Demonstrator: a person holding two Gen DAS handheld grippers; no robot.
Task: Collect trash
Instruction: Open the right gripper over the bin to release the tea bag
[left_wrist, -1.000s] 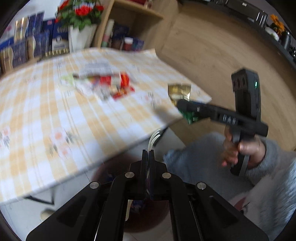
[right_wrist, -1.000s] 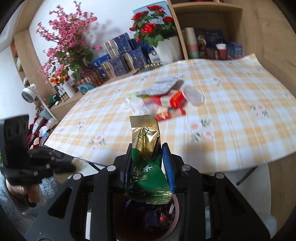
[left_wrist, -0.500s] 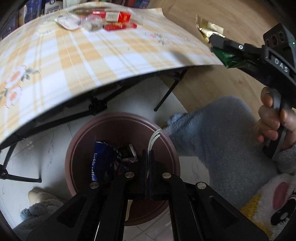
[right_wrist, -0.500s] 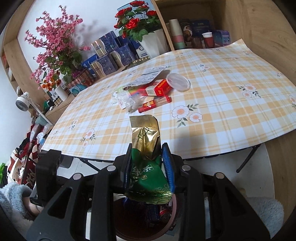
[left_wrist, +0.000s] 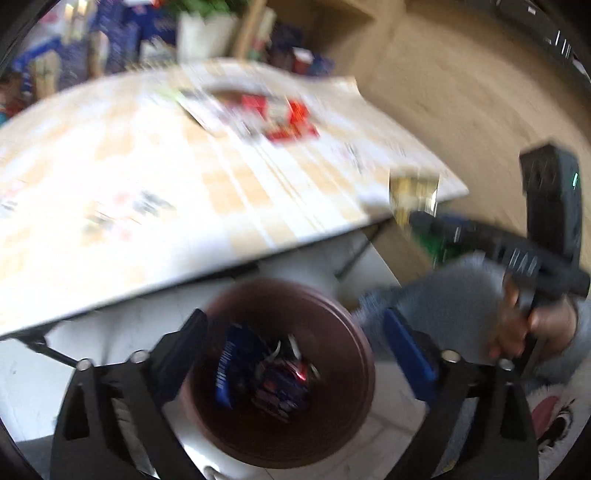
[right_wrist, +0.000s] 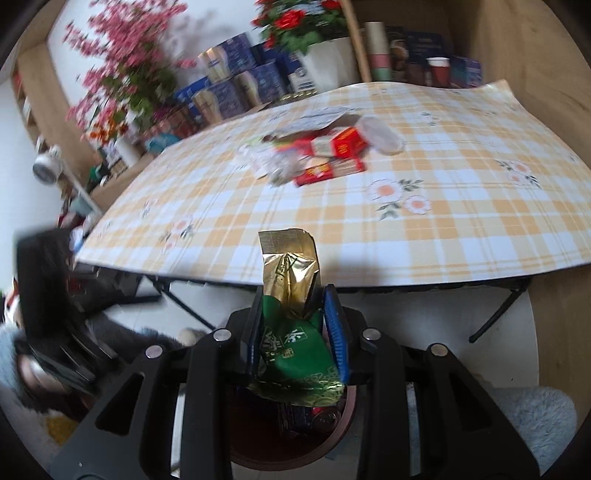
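The right gripper (right_wrist: 293, 332) is clamped on a green-and-gold foil tea packet (right_wrist: 290, 306), held just above the brown waste bin (left_wrist: 343, 417). The packet looks light, crinkly and slick, so the mid-body pinch suits it; it should drop freely once let go. The left gripper (left_wrist: 295, 354) has just sprung wide, nothing between its jaws, over the bin's blue wrappers (left_wrist: 236, 362). More litter, red cartons (right_wrist: 345, 142) among it, lies at twelve o'clock on the checked table (right_wrist: 461, 206): stiff, light, best gripped across their flat sides.
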